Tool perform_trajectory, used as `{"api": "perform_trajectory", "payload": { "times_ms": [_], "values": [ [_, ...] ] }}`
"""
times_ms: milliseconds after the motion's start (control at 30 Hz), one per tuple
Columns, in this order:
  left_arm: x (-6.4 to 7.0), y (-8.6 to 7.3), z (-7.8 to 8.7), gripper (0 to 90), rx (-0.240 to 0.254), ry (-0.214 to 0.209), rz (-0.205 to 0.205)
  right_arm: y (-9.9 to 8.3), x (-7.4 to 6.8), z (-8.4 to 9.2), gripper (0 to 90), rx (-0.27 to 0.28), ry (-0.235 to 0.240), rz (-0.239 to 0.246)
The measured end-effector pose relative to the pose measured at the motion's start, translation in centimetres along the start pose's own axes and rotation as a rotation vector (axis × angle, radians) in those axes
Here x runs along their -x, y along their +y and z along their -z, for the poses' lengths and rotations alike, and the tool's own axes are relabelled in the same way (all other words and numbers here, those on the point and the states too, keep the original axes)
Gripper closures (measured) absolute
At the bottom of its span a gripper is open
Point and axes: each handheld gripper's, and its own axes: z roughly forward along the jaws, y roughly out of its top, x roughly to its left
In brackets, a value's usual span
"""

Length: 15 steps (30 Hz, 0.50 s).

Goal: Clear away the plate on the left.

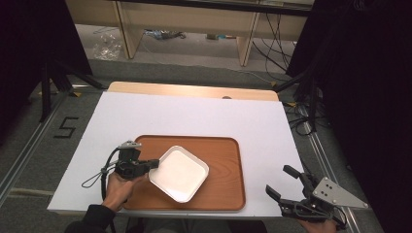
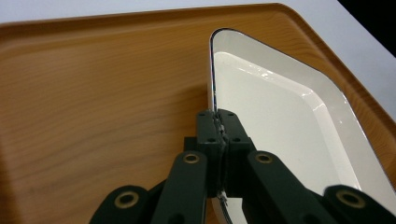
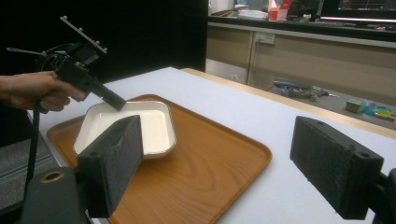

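Left gripper (image 1: 154, 163) pinches the near-left rim of the white dish (image 1: 180, 173) sitting on the wooden tray (image 1: 226, 165), while the right gripper (image 1: 283, 181) waits wide open, well apart off the tray's right.

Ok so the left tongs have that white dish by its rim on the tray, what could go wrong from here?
1. The left tongs pinch only the thin rim of the white dish, at one corner. The glossy dish could slip out or swing down if lifted.
2. The dish looks tilted in the right gripper view; let go, it may drop onto the wooden tray.
3. The right tongs wait open beyond the tray's edge, so nothing supports the far side.
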Motion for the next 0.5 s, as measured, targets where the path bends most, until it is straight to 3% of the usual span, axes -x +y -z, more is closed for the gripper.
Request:
{"api": "perform_trajectory", "payload": {
  "times_ms": [67,167,267,367,500],
  "values": [
    [0.2,-0.2,-0.2,88.1,0.000,0.008,-0.001,0.0,0.0,-0.1,17.9,0.009,-0.005,-0.003],
    [0.4,-0.6,-0.8,88.1,-0.045,0.017,-0.034,0.0,0.0,0.0,17.9,0.000,0.002,-0.001],
    [0.6,-0.8,-1.2,88.2,-0.050,0.016,-0.030,0.0,0.0,0.0,17.9,-0.001,0.007,0.000],
    [0.8,-0.9,-1.4,88.1,-0.066,0.027,-0.052,0.0,0.0,0.0,17.9,0.006,-0.002,-0.001],
    [0.7,-1.1,-1.6,87.9,-0.109,0.031,-0.065,0.0,0.0,0.0,17.9,-0.002,0.007,0.000]
  ]
}}
